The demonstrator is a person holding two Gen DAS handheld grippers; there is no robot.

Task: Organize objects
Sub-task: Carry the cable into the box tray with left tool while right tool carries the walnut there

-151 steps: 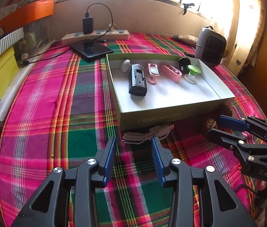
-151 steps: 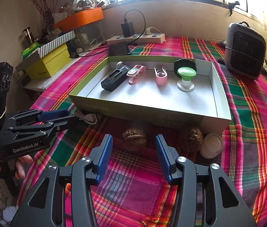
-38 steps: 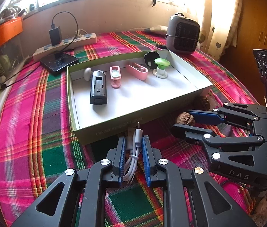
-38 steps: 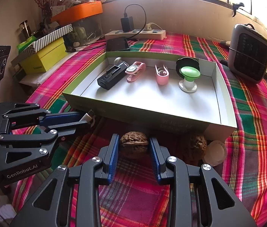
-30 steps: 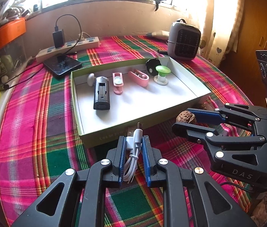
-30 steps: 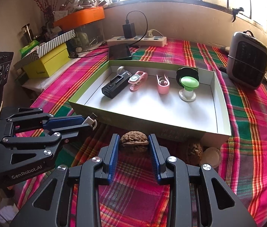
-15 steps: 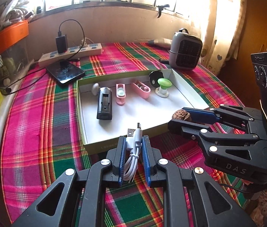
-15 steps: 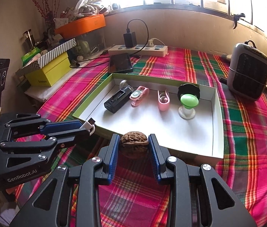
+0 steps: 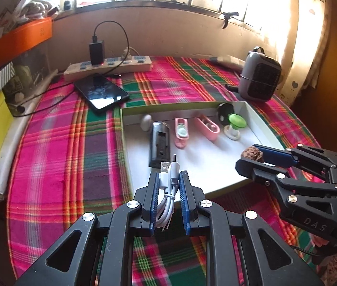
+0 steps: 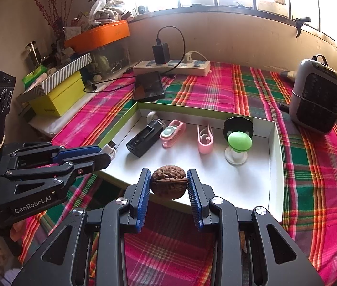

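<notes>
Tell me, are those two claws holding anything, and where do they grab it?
Yes. The left gripper pinches a coiled white cable across its bundle, the plugs sticking out ahead. The right gripper squeezes a walnut by its two opposite sides.

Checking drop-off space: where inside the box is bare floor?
The shallow white box has bare floor along its near half, in front of the black device, two pink clips and green-capped stand. The far row is crowded.

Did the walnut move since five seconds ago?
Yes. The walnut lay on the cloth before the tray's near wall; now the right gripper holds it lifted, at that wall.
</notes>
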